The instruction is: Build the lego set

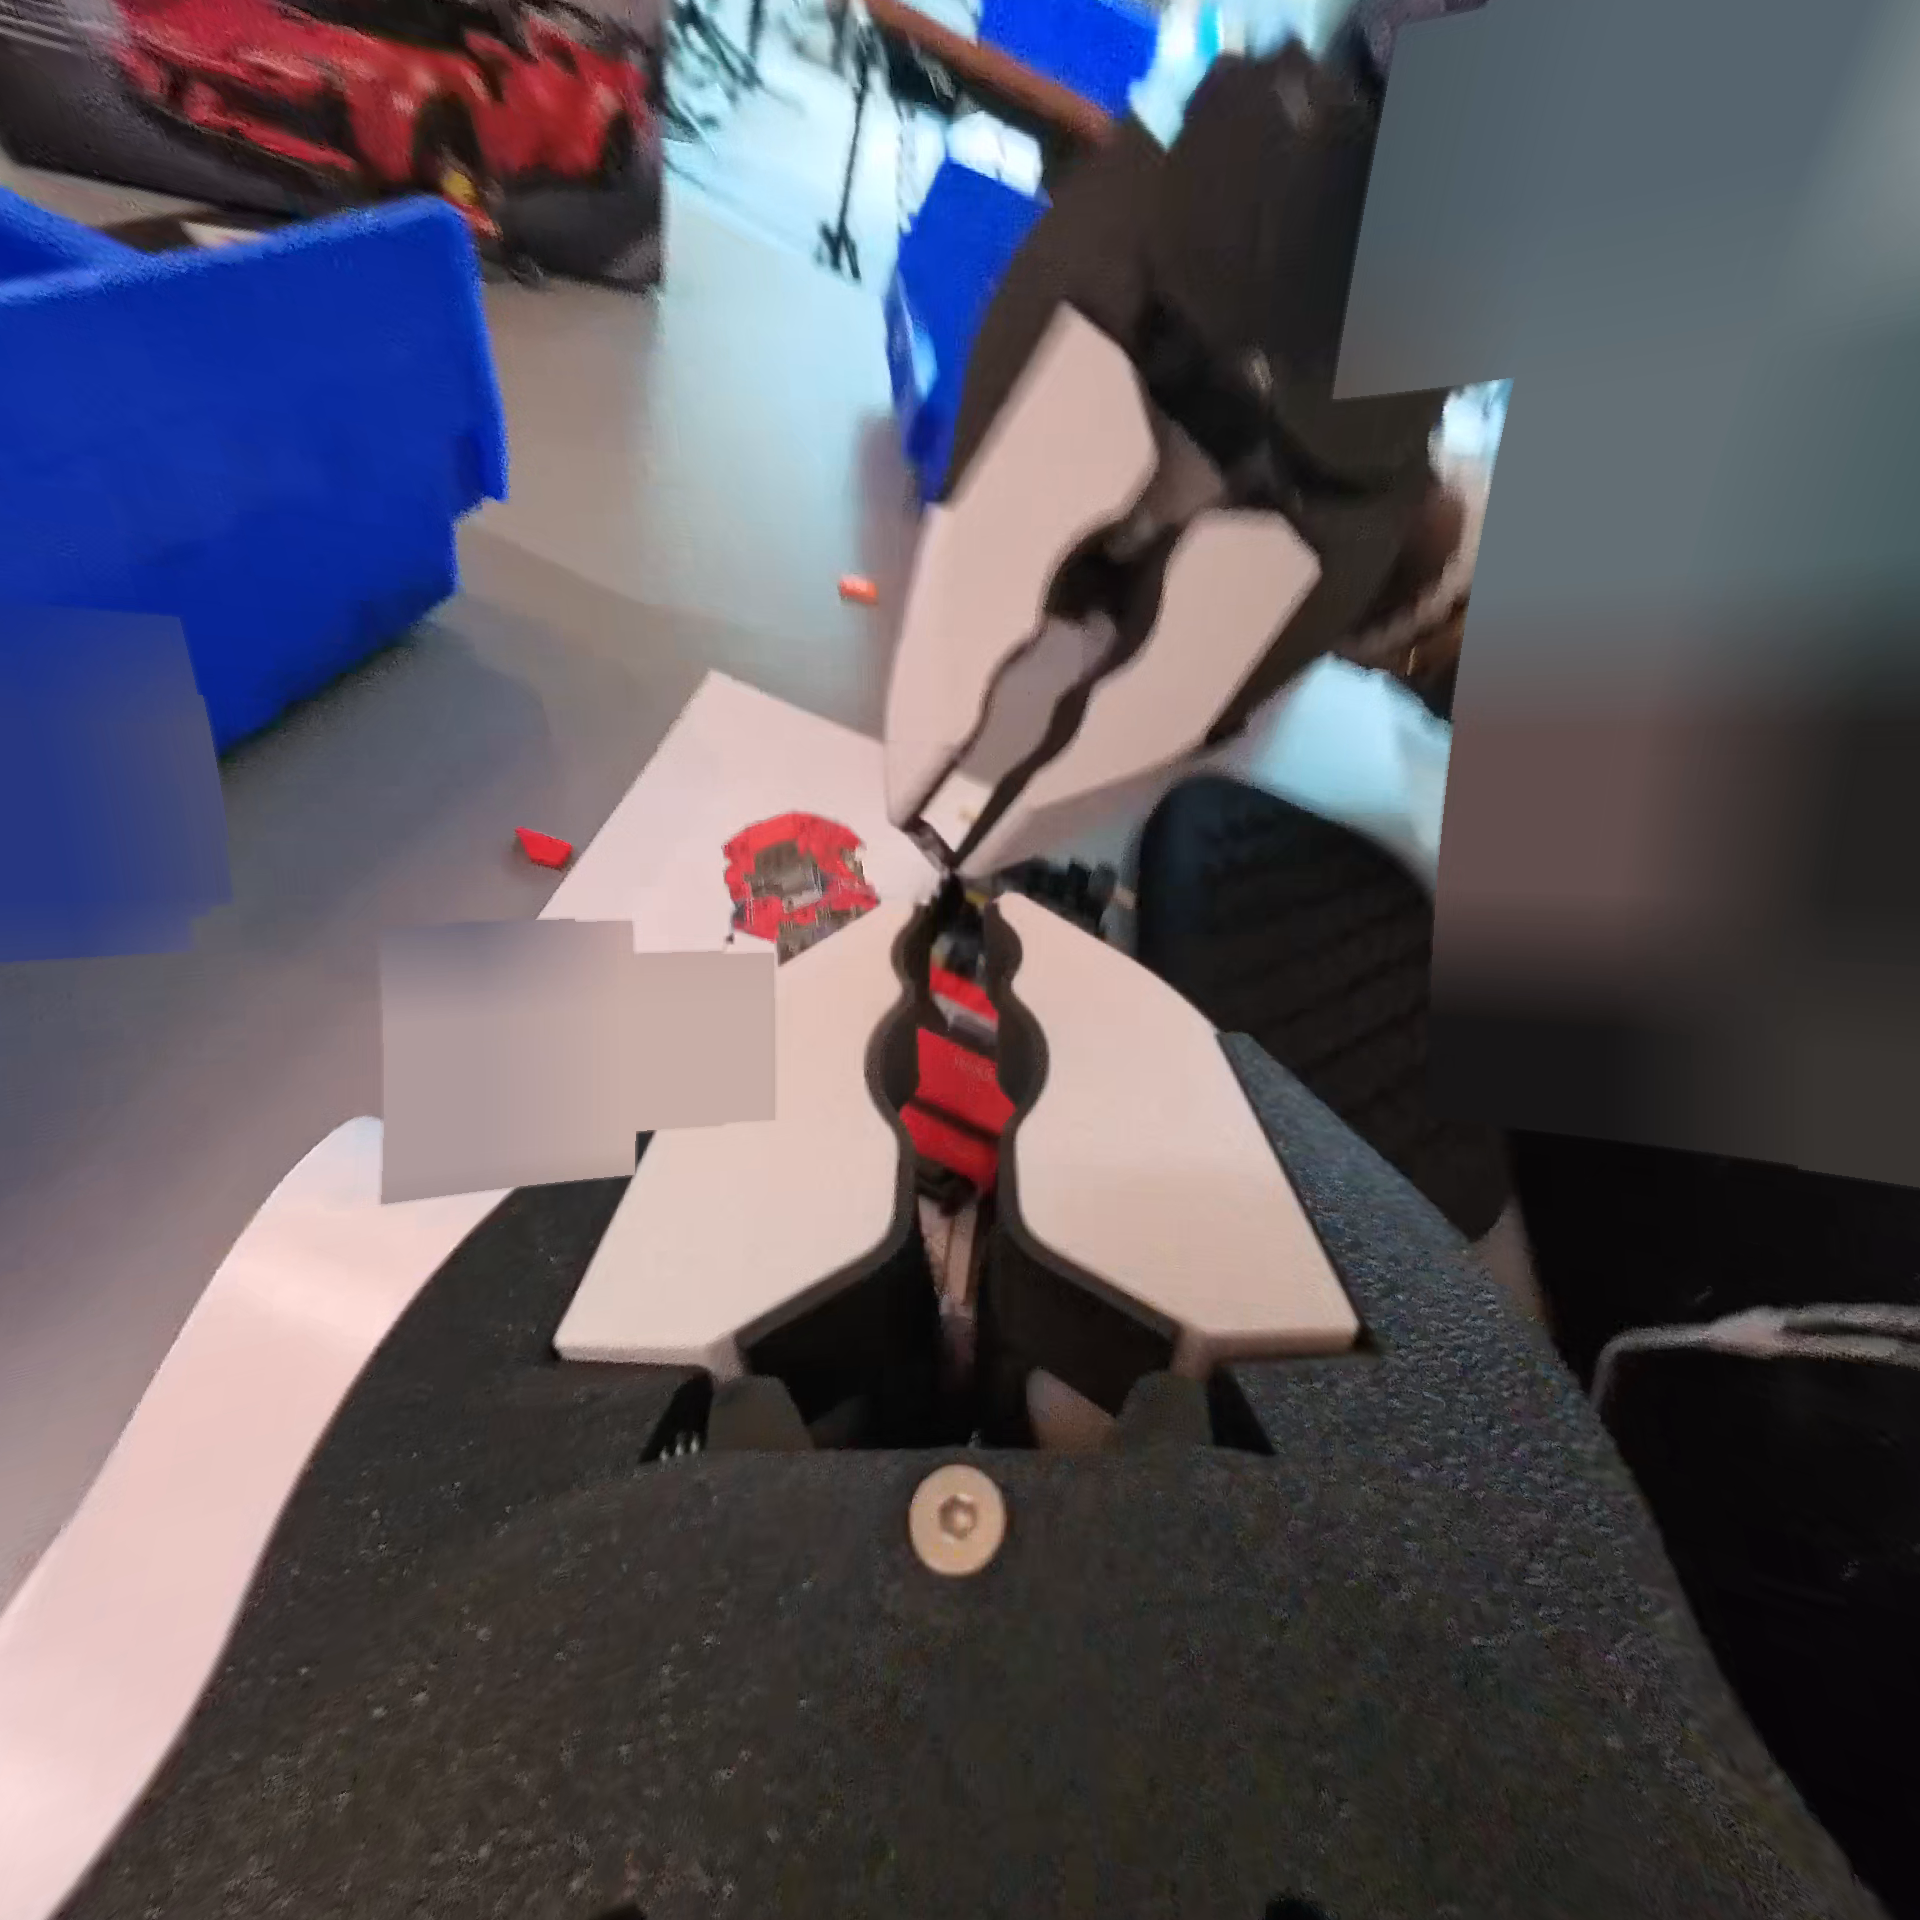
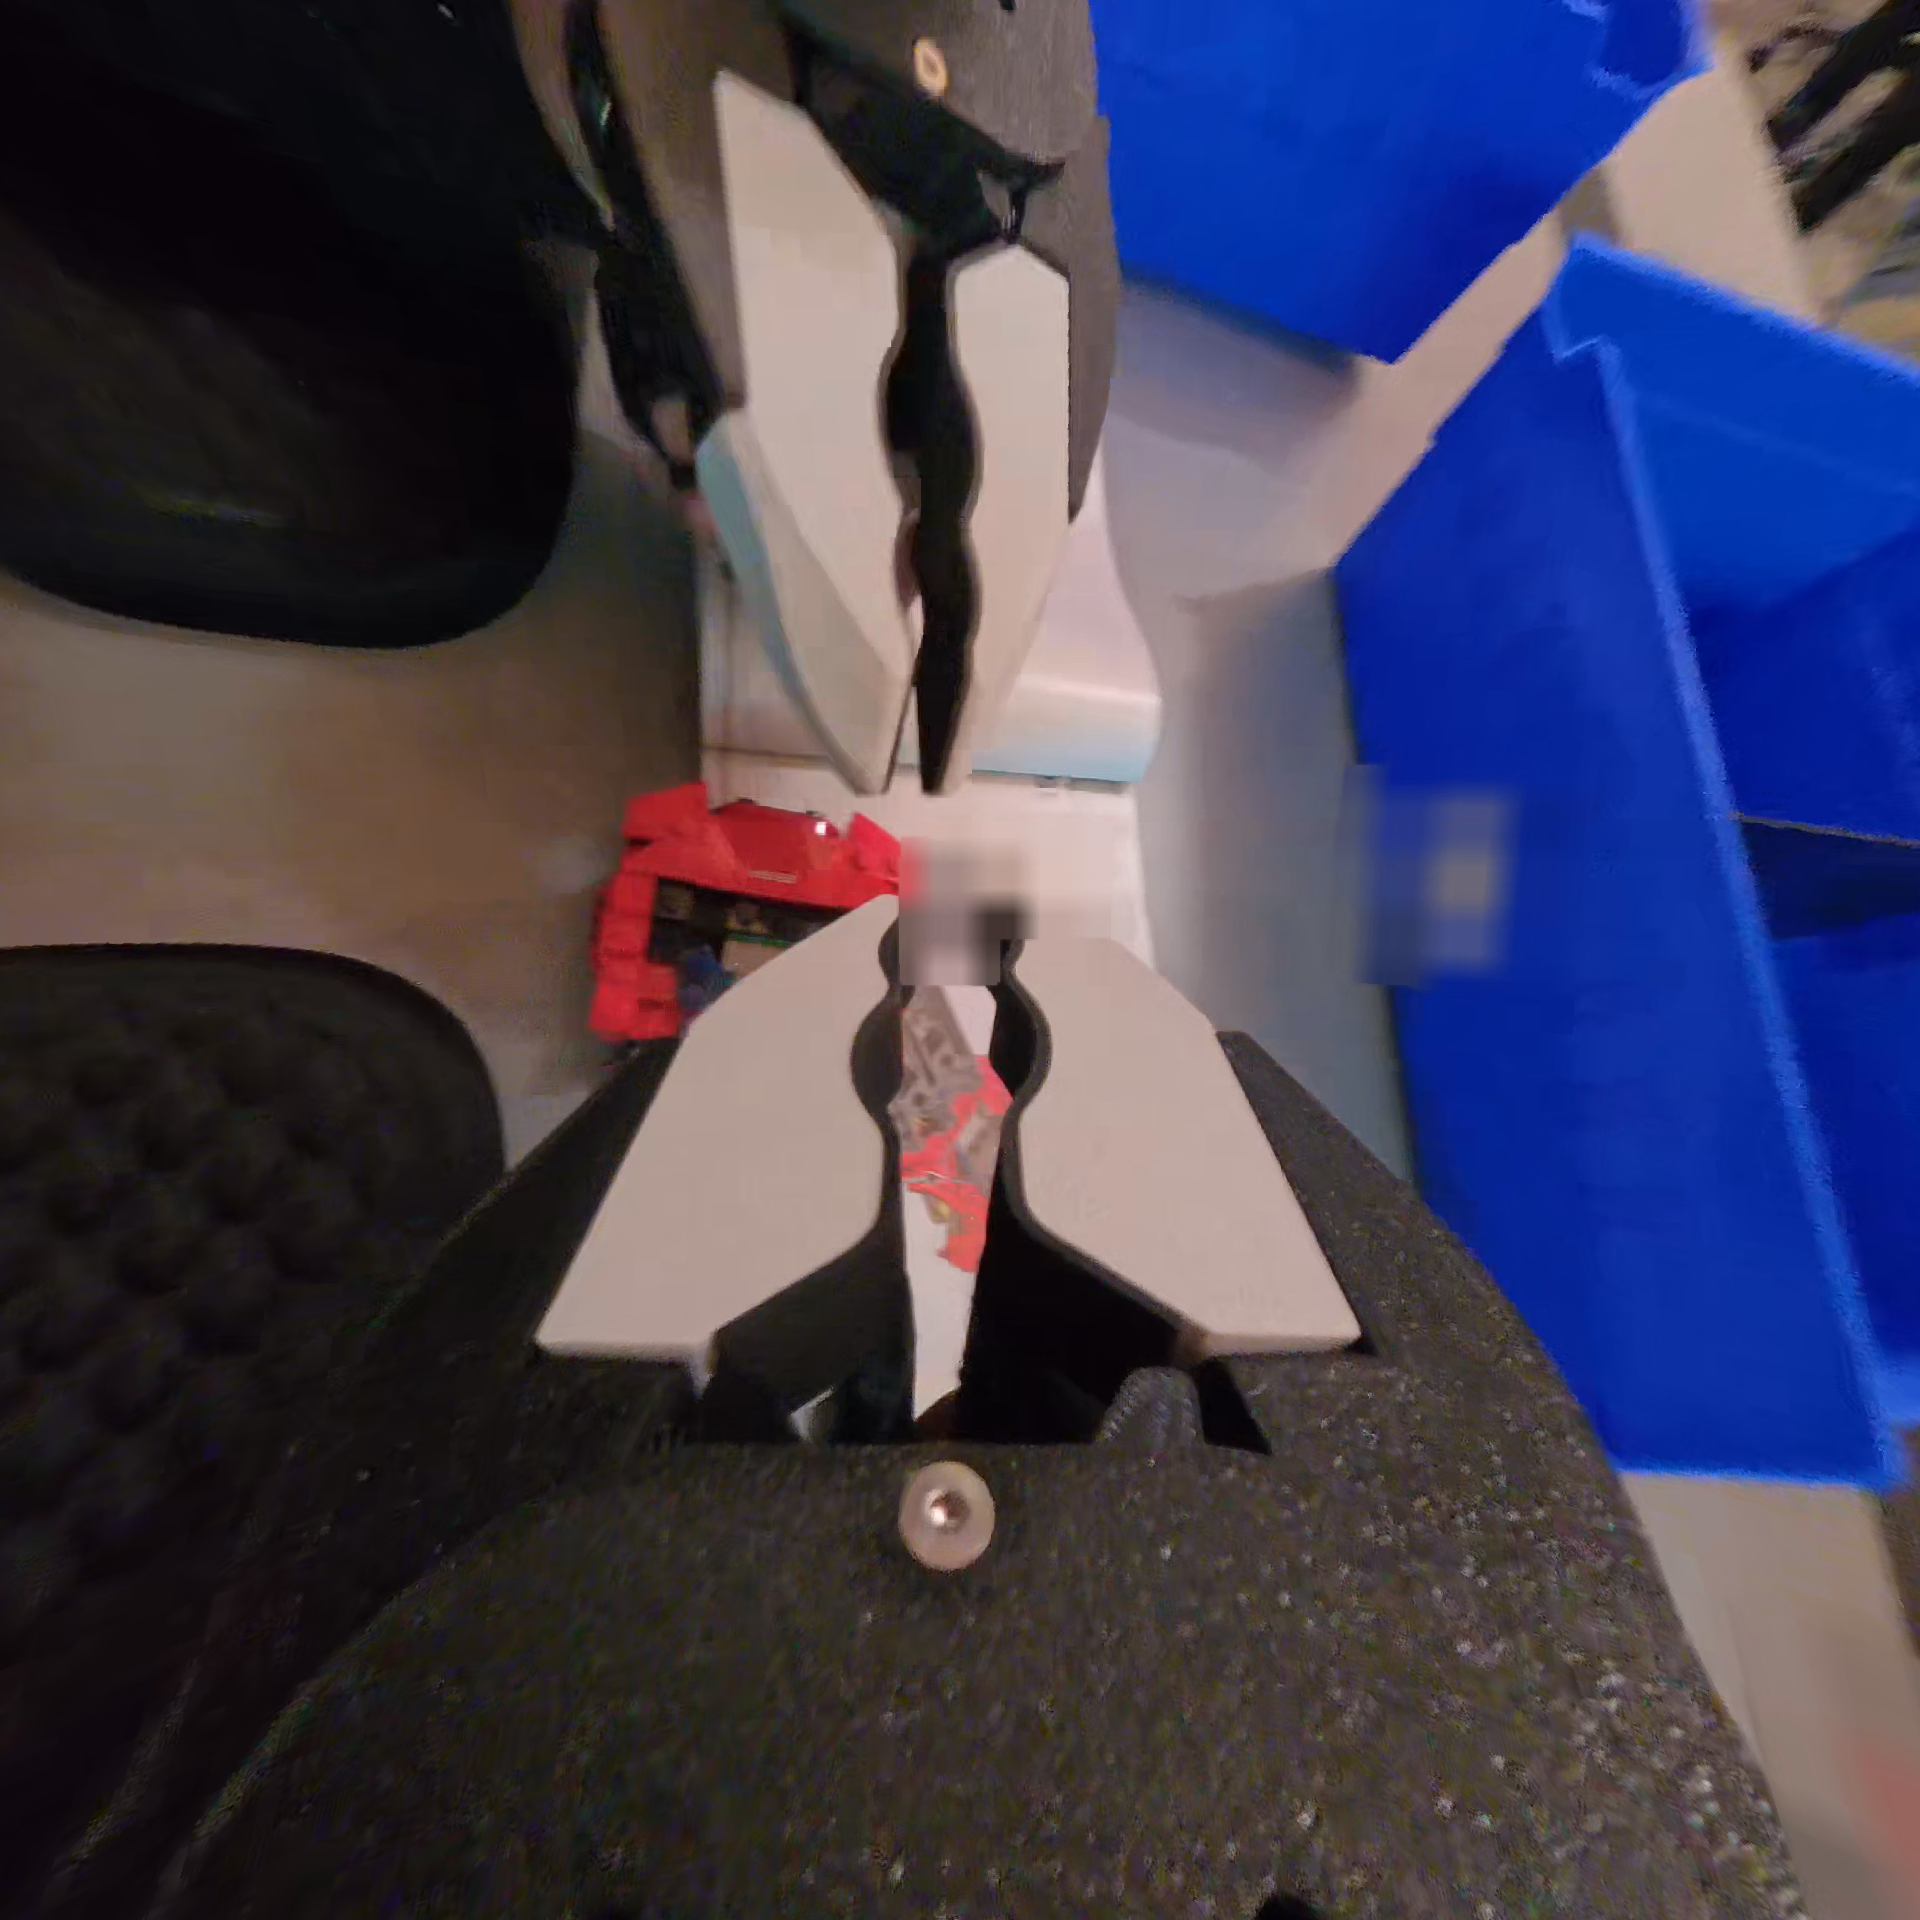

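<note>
My left gripper (image 1: 951, 906) and my right gripper (image 1: 940, 831) meet tip to tip above a white instruction booklet (image 1: 727, 769). Both are closed down to a narrow gap. A small black piece (image 1: 943, 868) sits between the two pairs of tips; blur hides exactly who pinches it. A red lego build (image 2: 727, 914) lies on the table just below; it also shows through my left fingers' gap (image 1: 956, 1081). In the right wrist view my right gripper (image 2: 951, 935) points at the left gripper (image 2: 930, 781), and a patch covers the tips.
Blue bins stand at the left (image 1: 229, 436) and at the right (image 2: 1662, 831). Big black tyres (image 2: 229, 1195) lie beside the booklet. Loose red pieces (image 1: 542, 847) lie on the grey table. A box with a red car picture (image 1: 364, 104) stands behind. The tips of both grippers are at nearly the same place.
</note>
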`<state>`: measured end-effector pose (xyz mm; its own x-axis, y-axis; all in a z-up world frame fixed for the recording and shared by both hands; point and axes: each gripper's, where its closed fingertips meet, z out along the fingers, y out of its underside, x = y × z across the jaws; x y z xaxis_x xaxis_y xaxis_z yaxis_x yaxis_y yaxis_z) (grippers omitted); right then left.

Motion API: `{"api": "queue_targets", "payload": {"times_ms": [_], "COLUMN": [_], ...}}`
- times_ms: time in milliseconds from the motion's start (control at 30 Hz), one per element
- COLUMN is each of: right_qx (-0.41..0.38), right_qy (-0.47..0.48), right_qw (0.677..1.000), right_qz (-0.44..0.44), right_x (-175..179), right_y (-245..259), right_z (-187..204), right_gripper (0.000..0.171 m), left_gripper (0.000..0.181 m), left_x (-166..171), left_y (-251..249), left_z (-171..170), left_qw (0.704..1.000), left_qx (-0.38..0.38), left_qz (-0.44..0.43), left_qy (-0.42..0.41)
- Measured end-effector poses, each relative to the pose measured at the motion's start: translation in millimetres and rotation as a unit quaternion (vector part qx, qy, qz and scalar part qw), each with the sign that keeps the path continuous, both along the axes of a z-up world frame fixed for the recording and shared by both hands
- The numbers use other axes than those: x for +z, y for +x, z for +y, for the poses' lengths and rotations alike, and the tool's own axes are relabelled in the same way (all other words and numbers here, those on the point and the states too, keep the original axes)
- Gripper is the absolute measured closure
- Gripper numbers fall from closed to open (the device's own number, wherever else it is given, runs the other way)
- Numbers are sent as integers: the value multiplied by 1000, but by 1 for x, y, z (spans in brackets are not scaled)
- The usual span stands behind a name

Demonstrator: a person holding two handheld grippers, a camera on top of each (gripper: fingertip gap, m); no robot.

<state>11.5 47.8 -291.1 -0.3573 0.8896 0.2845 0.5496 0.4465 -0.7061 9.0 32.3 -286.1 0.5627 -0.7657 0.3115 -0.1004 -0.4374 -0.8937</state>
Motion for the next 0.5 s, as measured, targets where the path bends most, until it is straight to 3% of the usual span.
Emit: {"api": "queue_targets", "payload": {"times_ms": [167, 367, 500], "right_qx": [-11, -10, -7], "right_qy": [67, 105, 117], "right_qw": [998, 994, 993], "right_qz": [11, -10, -15], "right_x": [15, 14, 14], "right_y": [-5, -8, -9], "right_z": [-2, -3, -4], "right_gripper": [159, 159, 159], "left_gripper": [172, 164, 170], "left_x": [12, 15, 13], "left_y": [-5, 3, 3], "left_z": [13, 10, 11], "left_qw": [993, 984, 982], "left_qx": [57, 40, 42], "left_qz": [-83, -136, -142], "left_qy": [-59, -105, -113]}}
